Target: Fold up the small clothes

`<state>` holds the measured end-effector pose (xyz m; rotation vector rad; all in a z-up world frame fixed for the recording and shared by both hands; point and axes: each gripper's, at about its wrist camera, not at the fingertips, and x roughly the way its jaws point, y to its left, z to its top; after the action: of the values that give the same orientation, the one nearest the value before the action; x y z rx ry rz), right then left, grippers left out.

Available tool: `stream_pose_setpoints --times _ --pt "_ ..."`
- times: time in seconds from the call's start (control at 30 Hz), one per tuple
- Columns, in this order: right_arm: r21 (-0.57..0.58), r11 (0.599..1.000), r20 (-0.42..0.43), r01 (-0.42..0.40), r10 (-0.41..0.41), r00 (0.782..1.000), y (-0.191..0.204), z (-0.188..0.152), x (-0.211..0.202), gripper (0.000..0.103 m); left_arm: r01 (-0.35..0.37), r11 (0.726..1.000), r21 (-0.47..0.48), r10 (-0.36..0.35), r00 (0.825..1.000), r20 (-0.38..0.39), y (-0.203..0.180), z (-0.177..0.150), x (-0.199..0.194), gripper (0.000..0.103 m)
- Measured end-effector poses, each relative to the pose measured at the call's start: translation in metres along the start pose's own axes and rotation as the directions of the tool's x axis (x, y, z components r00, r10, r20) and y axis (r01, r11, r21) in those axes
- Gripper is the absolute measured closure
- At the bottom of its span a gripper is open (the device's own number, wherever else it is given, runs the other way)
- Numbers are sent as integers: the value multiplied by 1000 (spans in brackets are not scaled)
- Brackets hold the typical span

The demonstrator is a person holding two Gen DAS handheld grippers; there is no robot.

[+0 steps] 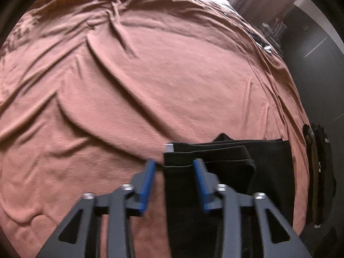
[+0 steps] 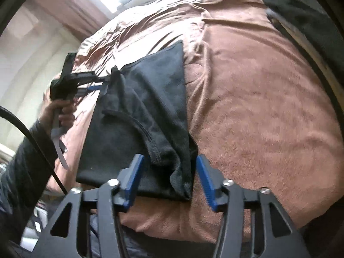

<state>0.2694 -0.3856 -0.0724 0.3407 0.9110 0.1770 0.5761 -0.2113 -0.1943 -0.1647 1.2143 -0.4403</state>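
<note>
On the left wrist view: left gripper (image 1: 175, 180) angled down over the black garment (image 1: 225, 157), jaws partly spread and straddling its near left edge. One pad over the cloth, the other just clear of it above the rust-coloured bedspread (image 1: 150, 86); no pinch visible. Garment lying flat in stacked layers near the bed's right side, a small pale tag at its top corner.

From the right wrist view: right gripper (image 2: 169, 180) with jaws spread wide either side of the garment's near corner, cloth between them but not squeezed. Garment stretching away across the bedspread as a long dark shape, one seamed flap doubled over its middle. At the far end, the left gripper close against a raised corner, carried by the person's hand (image 2: 62, 111); grip there too small to tell.

Judged mid-fold: one flap already laid over, ends being taken up afresh. Next move calls for closing both pairs of jaws on matching corners, then lifting evenly and carrying one end over the other without dragging the lower layers.
</note>
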Motion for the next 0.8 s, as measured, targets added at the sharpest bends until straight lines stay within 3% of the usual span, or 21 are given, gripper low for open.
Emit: stream_pose_setpoints --times 0.07,0.13,0.3,0.5,0.67,0.73,0.8 --pt "-20 1000 -6 10 -10 1000 4 2 2 44 7 1000 8 -7 1000 6 -2 0 2 86" --pt "-28 999 -16 17 -17 1000 5 4 6 44 19 1000 3 -20 1000 13 0 0 0 89" --pt "-29 997 -45 70 -71 996 5 8 25 44 28 999 -24 -27 999 31 11 -5 -8 90" --pt "-12 998 -54 66 -66 996 0 5 37 44 36 997 -69 -35 999 12 24 -9 -9 89" --pt "-33 996 -53 86 -87 995 3 2 34 44 -74 996 -42 76 996 36 14 -12 -28 71" --pt "-37 995 -55 90 -92 994 3 1 33 44 -59 997 -53 62 996 70 16 -16 -41 61" --pt "-48 994 -58 98 -101 993 5 -1 31 44 -30 998 -57 35 997 75 17 -19 -48 60"
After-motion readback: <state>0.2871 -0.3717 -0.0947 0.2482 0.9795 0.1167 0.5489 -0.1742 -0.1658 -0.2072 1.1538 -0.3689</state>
